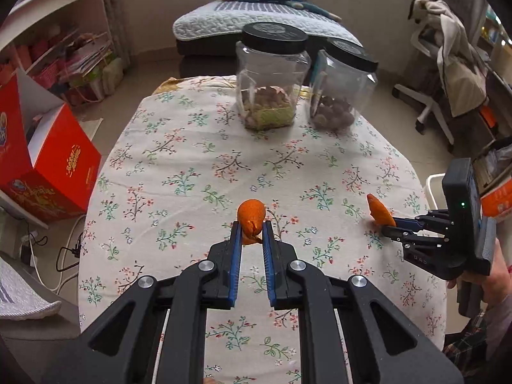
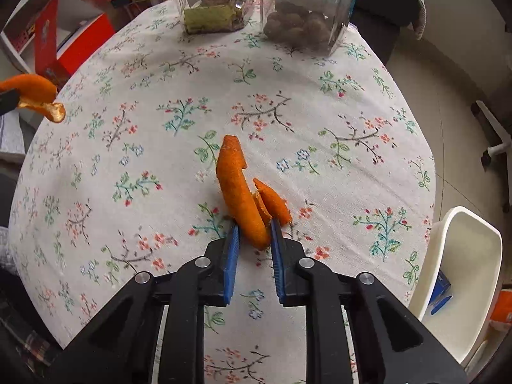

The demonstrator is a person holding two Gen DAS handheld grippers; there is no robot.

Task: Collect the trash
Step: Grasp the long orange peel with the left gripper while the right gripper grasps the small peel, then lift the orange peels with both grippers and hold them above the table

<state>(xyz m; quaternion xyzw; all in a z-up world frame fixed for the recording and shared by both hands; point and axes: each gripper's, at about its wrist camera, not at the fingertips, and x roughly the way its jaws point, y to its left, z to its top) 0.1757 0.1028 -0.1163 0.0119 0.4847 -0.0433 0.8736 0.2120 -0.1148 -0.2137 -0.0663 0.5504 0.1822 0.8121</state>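
My left gripper is shut on a curled piece of orange peel and holds it above the floral tablecloth. That peel also shows at the left edge of the right wrist view. My right gripper is shut on a long strip of orange peel, with a smaller piece beside it, low over the cloth. In the left wrist view the right gripper sits at the table's right side with its peel sticking up.
Two clear jars with black lids stand at the table's far end. A white bin stands beside the table at the right. A red box sits on the left. An office chair is at the far right.
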